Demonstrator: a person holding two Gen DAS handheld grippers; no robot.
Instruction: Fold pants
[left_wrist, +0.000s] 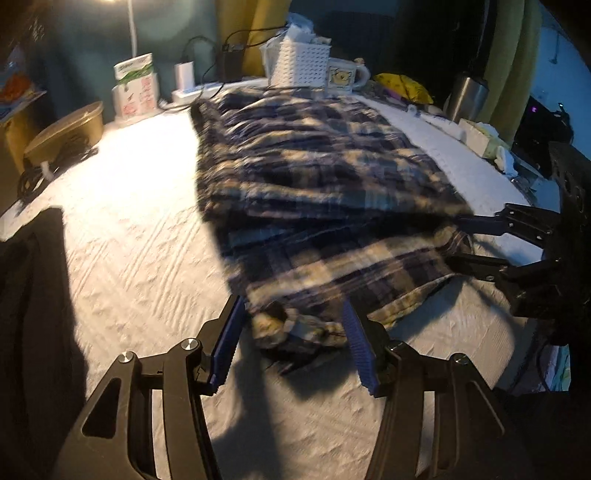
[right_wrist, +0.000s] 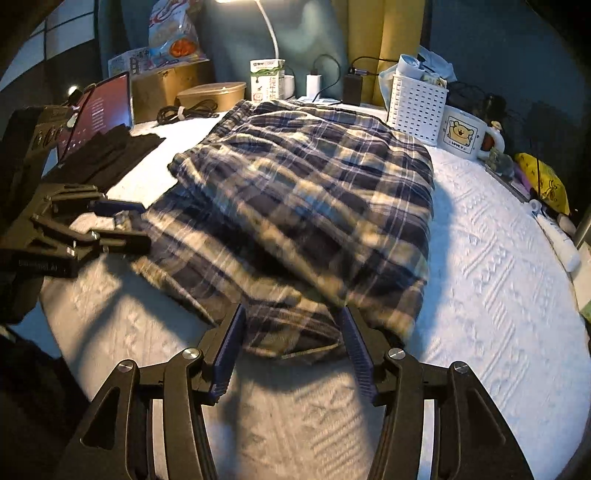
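The plaid pants (left_wrist: 314, 177) lie folded over on the white textured cover (left_wrist: 129, 240), and they also show in the right wrist view (right_wrist: 306, 206). My left gripper (left_wrist: 293, 314) is open, its blue pads on either side of the pants' near bunched edge. My right gripper (right_wrist: 293, 314) is open, its pads straddling the near edge of the pants. The right gripper also shows at the right of the left wrist view (left_wrist: 454, 243), its fingers at the pants' side. The left gripper shows at the left of the right wrist view (right_wrist: 136, 225), beside the pants' left edge.
A white basket (right_wrist: 417, 107), a bear mug (right_wrist: 465, 134), a carton (right_wrist: 266, 79), chargers and a brown bowl (right_wrist: 212, 94) line the far edge. A black garment (right_wrist: 110, 155) and a laptop (right_wrist: 99, 110) sit at the left. A steel cup (left_wrist: 467, 96) stands at the right.
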